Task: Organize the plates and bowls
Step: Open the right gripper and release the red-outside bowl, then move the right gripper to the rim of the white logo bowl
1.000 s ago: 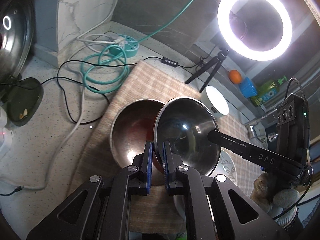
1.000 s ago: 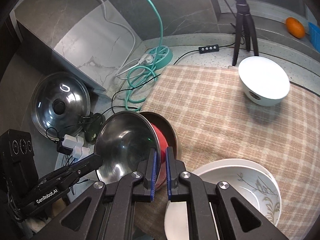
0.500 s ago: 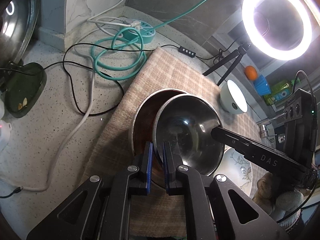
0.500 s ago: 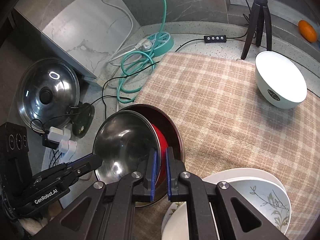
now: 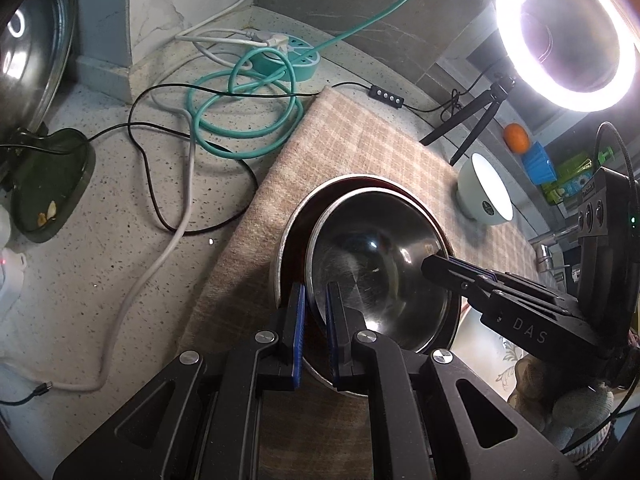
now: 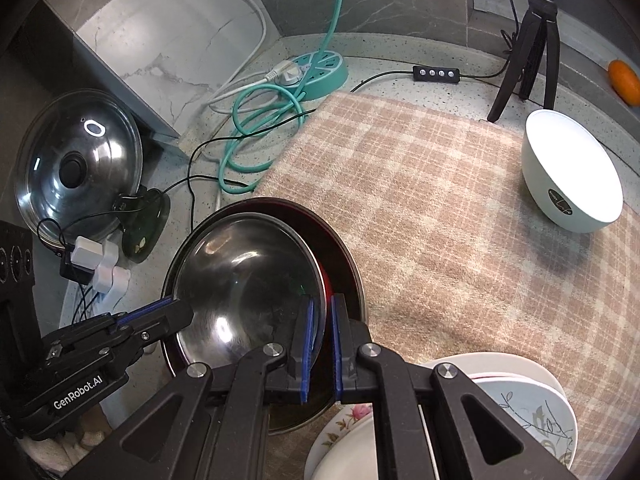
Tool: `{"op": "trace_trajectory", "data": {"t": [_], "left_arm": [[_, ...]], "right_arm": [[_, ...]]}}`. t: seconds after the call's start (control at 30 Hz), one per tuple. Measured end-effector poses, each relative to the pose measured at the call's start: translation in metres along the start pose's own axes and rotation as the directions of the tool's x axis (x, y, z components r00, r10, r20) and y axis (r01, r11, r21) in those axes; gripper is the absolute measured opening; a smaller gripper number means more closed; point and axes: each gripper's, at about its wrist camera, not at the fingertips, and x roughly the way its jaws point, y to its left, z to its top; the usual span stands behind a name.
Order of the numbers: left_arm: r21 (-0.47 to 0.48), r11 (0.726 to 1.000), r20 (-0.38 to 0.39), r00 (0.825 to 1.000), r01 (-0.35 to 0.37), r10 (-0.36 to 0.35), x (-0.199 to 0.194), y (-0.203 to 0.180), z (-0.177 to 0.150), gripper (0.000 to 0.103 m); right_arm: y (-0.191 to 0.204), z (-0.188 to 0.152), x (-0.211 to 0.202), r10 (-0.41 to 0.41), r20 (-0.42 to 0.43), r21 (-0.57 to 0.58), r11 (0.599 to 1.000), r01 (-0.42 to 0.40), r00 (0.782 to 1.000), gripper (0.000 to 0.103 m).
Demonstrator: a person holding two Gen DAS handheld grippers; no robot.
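Steel bowl (image 5: 372,276) hangs between the two grippers, each one pinching its rim. In the left wrist view, the left gripper (image 5: 316,332) has its blue pads pressed onto the near rim, one pad outside the wall and one inside. To its left, off the cloth (image 5: 360,148), lie a green dish (image 5: 48,184), white and black cords and a teal cable coil (image 5: 244,120) on the counter (image 5: 100,280). Straight ahead of the fingers, the steel bowl sits partly inside a larger bowl (image 5: 292,236) with a dark red inside, which rests on the cloth. To the right, the right gripper (image 5: 436,268) reaches in and clamps the far rim. Beyond it stand a white bowl (image 5: 486,192), a tripod (image 5: 476,120) and a lit ring light (image 5: 564,36).

In the right wrist view, a glass lid (image 6: 76,164) leans at far left, with plugs (image 6: 96,264) below it. The left gripper (image 6: 176,308) grips the steel bowl's (image 6: 248,280) left rim. The right gripper (image 6: 320,340) is closed on the right rim, directly at its fingertips, with the larger bowl's (image 6: 344,256) rim showing just beyond. To the lower right, close beside the fingers, lies a stack of white plates (image 6: 532,408) with floral prints. Farther right and ahead, the white bowl (image 6: 572,176) sits tilted on the cloth (image 6: 440,200), well apart from the tool.
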Motion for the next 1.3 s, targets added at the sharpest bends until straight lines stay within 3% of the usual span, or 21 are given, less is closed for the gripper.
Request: {"op": "trace_trajectory", "data": {"t": [0.37, 0.47, 0.8, 1.3], "left_arm": [[0.003, 1.000, -0.013, 1.000, -0.005, 0.005, 0.001, 0.000, 0.001, 0.008], [-0.006, 1.000, -0.013, 1.000, -0.002, 0.002, 0.001, 0.001, 0.002, 0.009], [0.013, 1.000, 0.023, 1.000, 0.007, -0.007, -0.012, -0.004, 0.003, 0.009], [0.149, 0.989, 0.097, 0.995, -0.009, -0.006, -0.033, -0.063, 0.011, 0.009]], "right_arm": [[0.005, -0.001, 0.000, -0.021, -0.012, -0.033, 0.999, 0.021, 1.000, 0.014], [0.006, -0.001, -0.002, -0.024, -0.001, -0.035, 0.999, 0.024, 1.000, 0.021], [0.008, 0.000, -0.017, -0.004, 0.047, -0.031, 1.000, 0.006, 0.999, 0.024], [-0.023, -0.003, -0.076, 0.032, 0.165, 0.032, 0.999, -0.038, 0.986, 0.024]]}}
